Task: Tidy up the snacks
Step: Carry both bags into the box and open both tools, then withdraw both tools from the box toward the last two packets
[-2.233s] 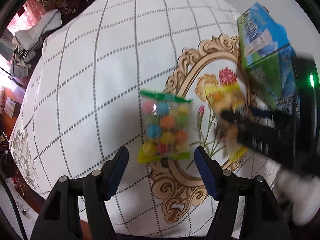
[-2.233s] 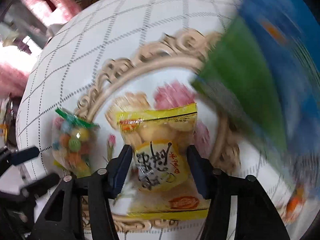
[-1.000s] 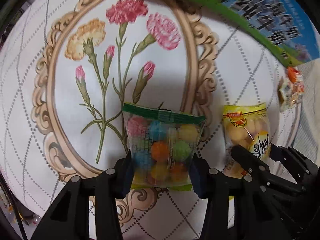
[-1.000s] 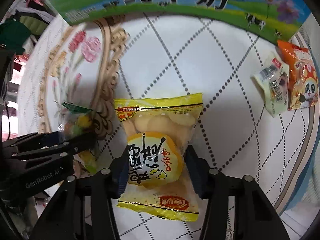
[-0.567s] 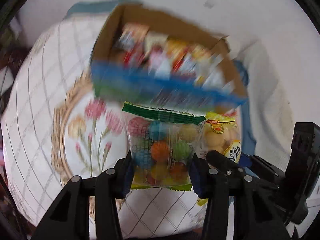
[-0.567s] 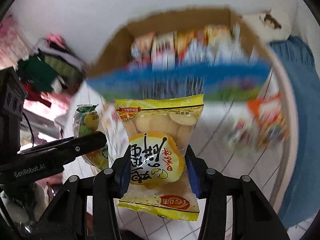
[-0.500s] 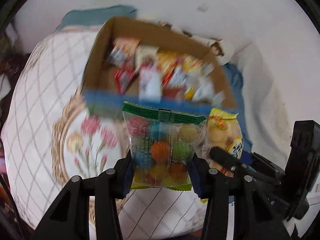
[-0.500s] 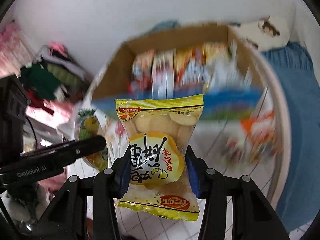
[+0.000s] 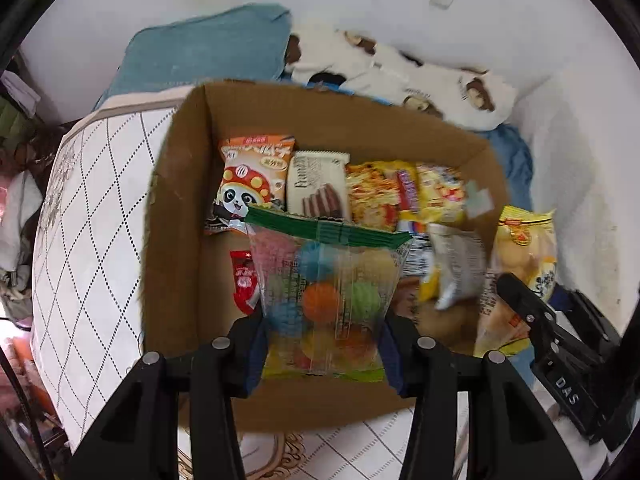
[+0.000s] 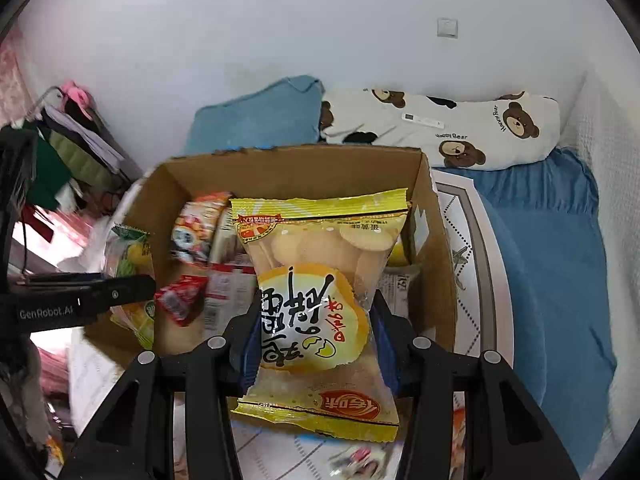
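White wall behind, with a small square plate high on it; below, a bed with a quilted white cover in dotted diamonds, a blue blanket, a teal pillow and a white bear-print pillow against the wall. On the cover, an open brown cardboard box — packets standing in a row inside: a panda snack bag, a wafer pack, yellow-and-red noodle packs. Above the box, the left gripper pinching a clear candy bag with a green top seal and coloured balls. Beside it, the right gripper pinching a yellow biscuit packet — round pale biscuits showing, dark script on a yellow oval.
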`<state>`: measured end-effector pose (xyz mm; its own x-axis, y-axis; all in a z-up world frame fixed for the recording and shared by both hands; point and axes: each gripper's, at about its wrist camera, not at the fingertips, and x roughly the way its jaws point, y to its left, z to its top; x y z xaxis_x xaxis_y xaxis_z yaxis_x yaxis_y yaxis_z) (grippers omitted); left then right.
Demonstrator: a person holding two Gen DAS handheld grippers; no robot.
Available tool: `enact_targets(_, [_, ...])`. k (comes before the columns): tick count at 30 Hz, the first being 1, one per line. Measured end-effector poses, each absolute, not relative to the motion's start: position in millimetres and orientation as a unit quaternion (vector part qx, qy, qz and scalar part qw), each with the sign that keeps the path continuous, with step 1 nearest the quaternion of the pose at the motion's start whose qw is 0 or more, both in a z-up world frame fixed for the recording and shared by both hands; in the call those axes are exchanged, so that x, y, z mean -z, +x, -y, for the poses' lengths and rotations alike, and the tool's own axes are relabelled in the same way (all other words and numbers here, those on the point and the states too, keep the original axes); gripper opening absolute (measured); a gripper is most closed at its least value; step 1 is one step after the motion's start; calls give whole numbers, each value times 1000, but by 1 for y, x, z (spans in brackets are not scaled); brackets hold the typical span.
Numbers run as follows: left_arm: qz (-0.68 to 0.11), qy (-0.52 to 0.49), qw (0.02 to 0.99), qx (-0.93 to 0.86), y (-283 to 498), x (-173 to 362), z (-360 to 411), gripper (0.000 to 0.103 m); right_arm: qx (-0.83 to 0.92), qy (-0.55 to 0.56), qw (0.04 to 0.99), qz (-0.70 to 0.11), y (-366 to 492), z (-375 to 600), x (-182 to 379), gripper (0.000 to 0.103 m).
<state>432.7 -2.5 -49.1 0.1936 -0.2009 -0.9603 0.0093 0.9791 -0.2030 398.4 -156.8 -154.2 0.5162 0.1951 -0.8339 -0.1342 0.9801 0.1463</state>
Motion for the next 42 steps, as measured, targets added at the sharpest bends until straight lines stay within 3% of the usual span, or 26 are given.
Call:
enact_targets(4, [-657, -78, 746, 72, 437, 72, 8, 45, -100, 23, 850, -516, 415, 151, 189, 51])
enact_targets(5, [-661, -80, 743, 72, 436, 76, 9, 46, -103, 31, 839, -533, 417, 151, 197, 56])
enact_targets(6, [-664, -82, 740, 70, 433, 80, 9, 47, -105, 39, 834, -540, 412, 152, 199, 77])
enact_targets(8, [-666, -87, 738, 69, 430, 83, 8, 61, -99, 33, 828, -550, 409, 153, 208, 103])
enact_targets(9, [-665, -88, 739, 67, 428, 85, 9, 82, -95, 33, 827, -553, 407, 154, 210, 103])
enact_targets(10, [-663, -83, 741, 62, 426, 85, 9, 93, -96, 38, 824, -557, 408, 157, 214, 103])
enact_targets(15, [-649, -72, 755, 54, 418, 79, 14, 99, -87, 34, 819, -566, 404, 159, 217, 103])
enact_targets(30, [-607, -36, 793, 24, 402, 52, 13, 99, -54, 22, 829, -556, 391, 161, 192, 103])
enact_targets(42, [-533, -17, 846, 0, 361, -1, 11, 99, -59, 17, 867, -495, 348, 159, 141, 103])
